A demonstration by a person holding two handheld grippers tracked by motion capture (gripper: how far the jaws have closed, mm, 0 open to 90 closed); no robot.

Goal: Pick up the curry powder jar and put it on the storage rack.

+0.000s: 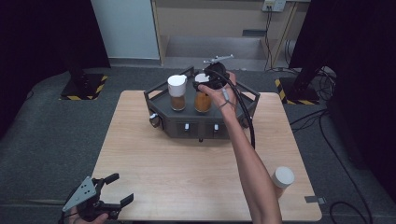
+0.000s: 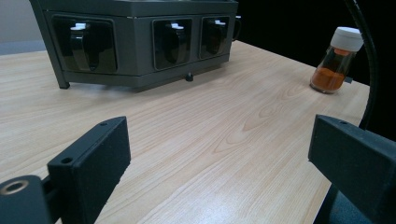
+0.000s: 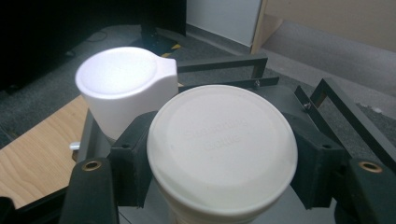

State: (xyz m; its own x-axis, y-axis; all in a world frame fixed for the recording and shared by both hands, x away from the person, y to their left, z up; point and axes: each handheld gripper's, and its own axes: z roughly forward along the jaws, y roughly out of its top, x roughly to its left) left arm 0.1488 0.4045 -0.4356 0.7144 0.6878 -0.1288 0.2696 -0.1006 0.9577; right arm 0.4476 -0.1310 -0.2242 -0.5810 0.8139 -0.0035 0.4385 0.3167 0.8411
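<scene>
A pale wood desk [image 1: 187, 163] stands on grey carpet, with black curtains to both sides, black stands on yellow-striped bases behind it, and a light wall with a socket at the back.

There is one dark rack [image 1: 201, 119] at the desk's far edge, near the middle. There are three jars with white lids: two stand in the rack side by side, the left jar [image 1: 177, 93] and the held jar [image 1: 202, 98], and a third jar [image 1: 282, 179] stands near the desk's right edge toward the near right corner. There are two grippers.

The right gripper [image 1: 205, 84] reaches over the rack from the near side, its jaws clenched on the lid of the held jar [image 3: 222, 149], which sits in the rack just right of the left jar [image 3: 122, 86]. The left gripper [image 1: 116, 191] rests at the desk's near left corner, its jaws released and wide apart with nothing between them.

The high view shows the brown contents of both rack jars. The right gripper view shows the two lids from above, with faint raised lettering on the held one, and the rack's rail behind. The left gripper view looks low across the desk: it shows the rack's [image 2: 140, 46] front with three recessed dark levers, and the third jar [image 2: 336, 60] holding orange powder.
</scene>
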